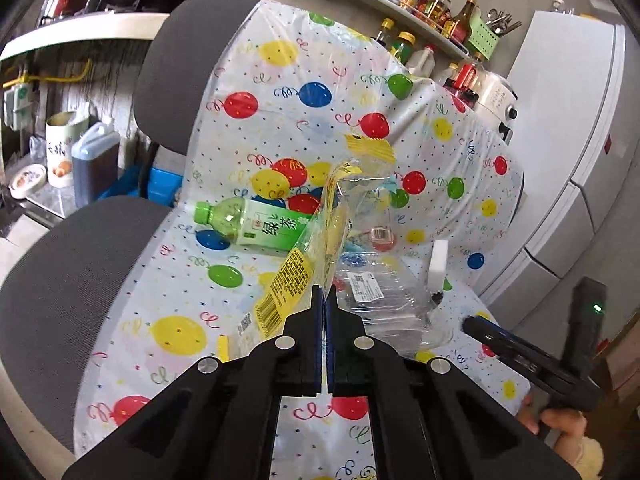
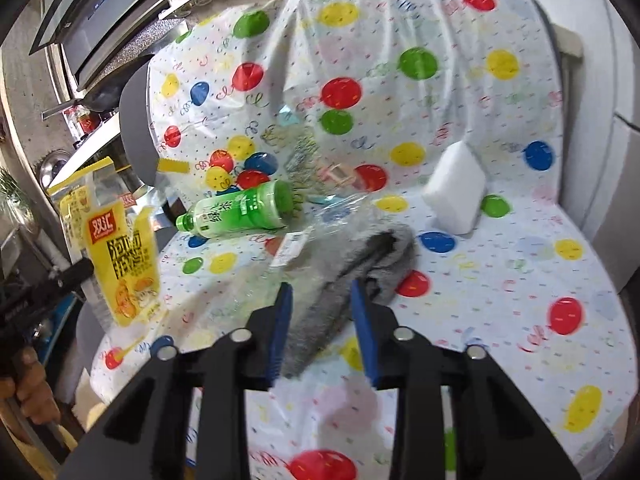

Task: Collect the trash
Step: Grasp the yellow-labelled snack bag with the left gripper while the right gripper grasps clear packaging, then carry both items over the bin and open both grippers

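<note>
Currently the left gripper (image 1: 323, 300) has its jaws pressed together on the edge of a yellow snack wrapper (image 1: 316, 240), which hangs lifted above the chair seat; in the right wrist view the same wrapper (image 2: 120, 260) shows at the far left, clear of the seat, held by the dark tip of the left gripper. The chair (image 1: 168, 72) is grey-upholstered and draped in a balloon-print plastic sheet (image 1: 280, 120).

Right gripper (image 2: 322, 300): jaws apart, straddling one end of a grey cloth (image 2: 340, 280) lying on the seat. Contact with the pads cannot be told.

Other items on the sheet:
- green tea bottle (image 2: 240, 212), on its side, near the crease of seat and back
- clear plastic container (image 1: 384, 300), just beside the cloth
- white sponge block (image 2: 456, 192), leaning near the backrest, well apart from the bottle

Bench (image 1: 80, 28) with a wok behind the chair; shelf of sauce bottles (image 1: 432, 8) above.
</note>
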### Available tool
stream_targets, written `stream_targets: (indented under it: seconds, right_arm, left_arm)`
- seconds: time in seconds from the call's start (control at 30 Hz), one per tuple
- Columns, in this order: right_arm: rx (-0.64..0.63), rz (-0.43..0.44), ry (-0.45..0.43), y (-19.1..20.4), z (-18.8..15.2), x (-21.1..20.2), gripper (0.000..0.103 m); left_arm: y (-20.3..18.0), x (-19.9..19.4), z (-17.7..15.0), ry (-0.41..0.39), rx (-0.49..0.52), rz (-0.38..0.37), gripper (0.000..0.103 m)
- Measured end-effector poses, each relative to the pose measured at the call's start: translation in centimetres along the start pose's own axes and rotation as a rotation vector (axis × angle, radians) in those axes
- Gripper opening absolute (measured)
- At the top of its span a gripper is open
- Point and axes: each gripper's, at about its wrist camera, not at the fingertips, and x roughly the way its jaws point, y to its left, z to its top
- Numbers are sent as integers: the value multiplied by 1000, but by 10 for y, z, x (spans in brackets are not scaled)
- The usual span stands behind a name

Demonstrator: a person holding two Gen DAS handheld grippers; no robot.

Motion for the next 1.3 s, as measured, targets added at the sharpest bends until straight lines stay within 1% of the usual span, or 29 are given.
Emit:
stream_targets:
  seconds: [0.1, 0.2, 0.23, 0.3, 0.4, 0.47, 0.53, 0.6, 0.7, 0.93, 1.1, 1.23, 1.3]
  right_arm:
    - [5, -16, 15, 2, 9, 20, 30]
    - [3, -63, 38, 1, 16, 41, 29]
    - [6, -74, 51, 0, 18, 50, 26]
    - [12, -98, 72, -3, 20, 61, 23]
    - [40, -101, 104, -7, 21, 74, 18]
    - [55, -115, 108, -9, 21, 74, 13]
    - [81, -107, 94, -11, 22, 68, 7]
    - [117, -85, 68, -16, 22, 54, 6]
    - [141, -90, 18, -23, 20, 29, 6]
    - [189, -52, -130, -49, 9, -43, 6]
    - [171, -57, -215, -60, -4, -101, 6]
    - [158, -91, -279, -71, -19, -139, 6]
    - [155, -114, -306, -79, -26, -154, 6]
  left_arm:
    - [1, 7, -2, 11, -5, -10, 1]
    - [0, 13, -5, 24, -1, -17, 1]
    - [-1, 15, -6, 28, -3, -21, 1]
    - [-1, 18, -7, 38, -9, -28, 1]
    - [-1, 19, -9, 40, -9, -30, 1]
    - [-1, 19, -9, 38, -8, -31, 1]
    - [-2, 16, -8, 28, -7, -28, 1]
    - [-2, 12, -7, 20, -6, -28, 1]
    - [-7, 4, -5, 2, 5, -29, 1]
    - [-38, -15, -7, -13, 49, -73, 1]
    - [-74, -30, -10, -45, 107, -140, 1]
    - [-109, -35, -15, -33, 152, -212, 1]
    - [-128, -36, -20, -29, 184, -236, 1]
